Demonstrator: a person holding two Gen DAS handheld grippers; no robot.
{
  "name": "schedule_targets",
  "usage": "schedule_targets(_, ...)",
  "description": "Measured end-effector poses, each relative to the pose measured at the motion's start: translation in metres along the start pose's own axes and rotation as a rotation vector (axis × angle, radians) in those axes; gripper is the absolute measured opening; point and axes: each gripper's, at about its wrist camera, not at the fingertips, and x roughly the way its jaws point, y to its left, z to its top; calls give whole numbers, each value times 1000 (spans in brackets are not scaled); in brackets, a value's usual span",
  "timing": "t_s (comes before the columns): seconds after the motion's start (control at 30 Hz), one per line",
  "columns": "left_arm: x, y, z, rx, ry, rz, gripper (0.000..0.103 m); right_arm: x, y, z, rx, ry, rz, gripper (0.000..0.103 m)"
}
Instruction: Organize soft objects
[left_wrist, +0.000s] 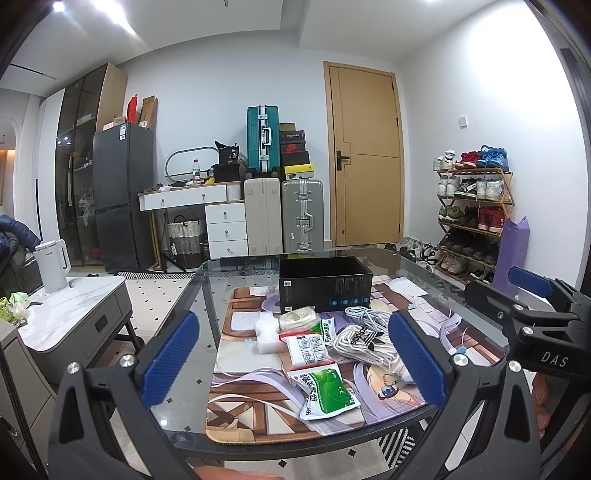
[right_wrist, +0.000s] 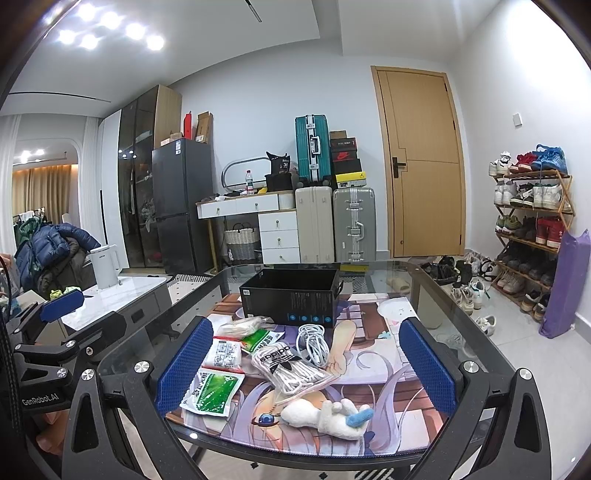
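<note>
Right wrist: plush toy (right_wrist: 325, 415) lies at the mat's (right_wrist: 413, 417) near edge.

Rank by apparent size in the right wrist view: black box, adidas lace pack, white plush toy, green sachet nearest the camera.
1. black box
2. adidas lace pack
3. white plush toy and green sachet: they look alike, so unranked.
</note>
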Motion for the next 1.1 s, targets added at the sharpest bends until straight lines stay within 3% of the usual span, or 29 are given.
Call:
schedule_targets(0.9, 0, -1, 0, -2, 11, -14, 103, 4, 0, 1, -6, 18, 8, 103)
schedule_targets(1.1, 12, 0, 4, -24, 77, -28, 103, 25, 2, 13, -91, 96, 20, 103)
